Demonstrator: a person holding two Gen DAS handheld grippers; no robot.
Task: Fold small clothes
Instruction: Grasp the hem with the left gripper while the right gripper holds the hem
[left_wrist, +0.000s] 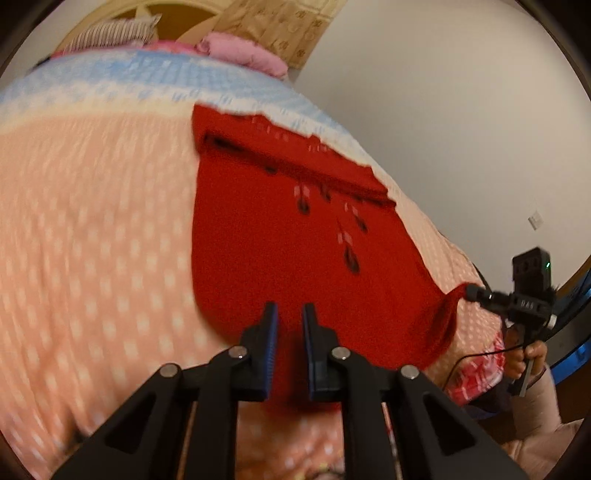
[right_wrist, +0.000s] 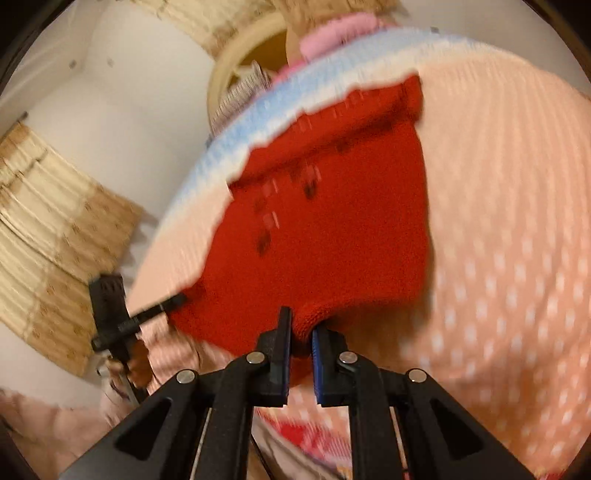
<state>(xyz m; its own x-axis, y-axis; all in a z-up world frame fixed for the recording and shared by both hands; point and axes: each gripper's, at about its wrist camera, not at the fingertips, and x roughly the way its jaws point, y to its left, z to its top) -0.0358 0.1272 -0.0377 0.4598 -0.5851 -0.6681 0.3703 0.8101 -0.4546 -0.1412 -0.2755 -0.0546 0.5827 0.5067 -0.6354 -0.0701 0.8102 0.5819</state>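
Big peach dotted blanket (left_wrist: 92, 229) w/ a blue band covered the bed, pink pillow (left_wrist: 243, 51) at the far end. Red knit garment (left_wrist: 280, 236) lay spread on the blanket, pattern side up. Left gripper (left_wrist: 290, 314) pinched its near hem, red cloth bunched btwn the pads. Right gripper (right_wrist: 301, 325) clamped another corner of the knit, fabric wedged btwn its fingers. Both views blurry.
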